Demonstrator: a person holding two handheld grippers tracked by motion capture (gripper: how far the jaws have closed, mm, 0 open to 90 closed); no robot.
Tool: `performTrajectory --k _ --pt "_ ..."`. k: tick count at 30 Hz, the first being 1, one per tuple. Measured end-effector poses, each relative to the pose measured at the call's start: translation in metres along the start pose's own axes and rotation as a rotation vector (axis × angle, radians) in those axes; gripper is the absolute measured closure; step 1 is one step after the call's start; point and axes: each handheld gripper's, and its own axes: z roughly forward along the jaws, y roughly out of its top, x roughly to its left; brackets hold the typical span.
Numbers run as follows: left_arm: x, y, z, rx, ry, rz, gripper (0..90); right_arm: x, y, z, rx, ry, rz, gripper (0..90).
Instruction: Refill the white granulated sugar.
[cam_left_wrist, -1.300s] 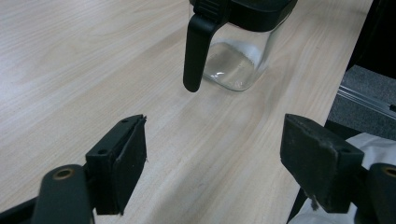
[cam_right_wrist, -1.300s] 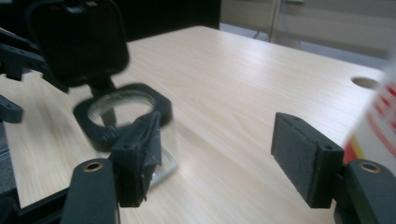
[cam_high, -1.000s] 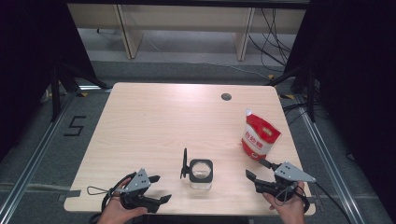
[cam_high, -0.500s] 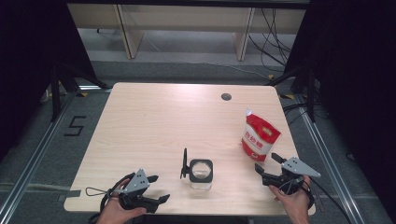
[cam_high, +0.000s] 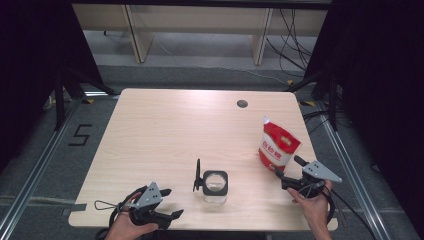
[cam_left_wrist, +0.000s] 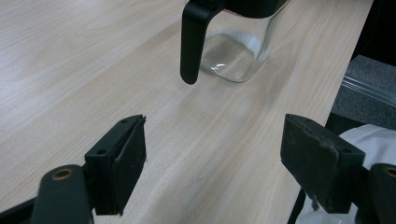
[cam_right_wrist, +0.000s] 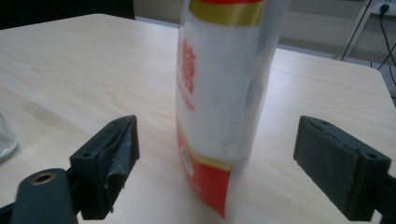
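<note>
the pouch stands upright on the desk toward 3 o'clock, just ahead of the right tongs, whose jaws have just been opening and stand spread, not touching it. left tongs, at 7 o'clock, spread, face the jar.

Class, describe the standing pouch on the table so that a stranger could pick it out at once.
On the wooden table, look toward its right edge. There an upright pouch stands, just beyond the open right gripper. It is red and white with a gold band, unlike the clear black-lidded jar.
</note>
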Motion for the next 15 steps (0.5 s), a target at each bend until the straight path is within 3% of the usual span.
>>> performTrajectory --k 2,3,8,10,11,12,13,14,15 --pt "-0.001 0.0 0.0 0.008 -0.009 -0.02 22.1 -0.001 0.0 0.006 -0.004 0.01 0.014 15.8" --pt "-0.001 -0.001 0.001 -0.003 -0.007 -0.021 22.2 -0.002 0.0 0.014 0.005 0.01 -0.012 16.6" --pt "0.001 -0.001 0.0 0.028 -0.006 0.007 22.4 0.0 0.0 0.024 -0.005 0.021 -0.021 19.7" --pt "-0.002 -0.001 0.002 0.006 -0.013 -0.016 22.5 0.001 0.001 0.03 -0.011 0.035 -0.017 20.9" --pt "-0.002 -0.001 0.002 0.0 -0.014 -0.007 22.5 0.0 0.0 0.032 -0.026 0.027 -0.034 21.5" --pt "0.0 -0.001 0.003 0.01 -0.007 0.01 22.5 0.001 0.0 0.034 -0.017 0.03 -0.006 22.1" --pt "-0.003 -0.002 0.004 -0.013 -0.019 -0.023 22.5 -0.001 -0.001 0.037 -0.031 0.036 -0.022 22.7" --pt "-0.002 -0.001 0.002 0.011 -0.014 -0.003 22.5 -0.002 -0.001 0.042 -0.031 0.064 -0.011 23.8" --pt "-0.002 -0.001 0.002 0.011 -0.014 -0.003 22.5 -0.004 -0.001 0.044 -0.041 0.059 -0.029 24.2"
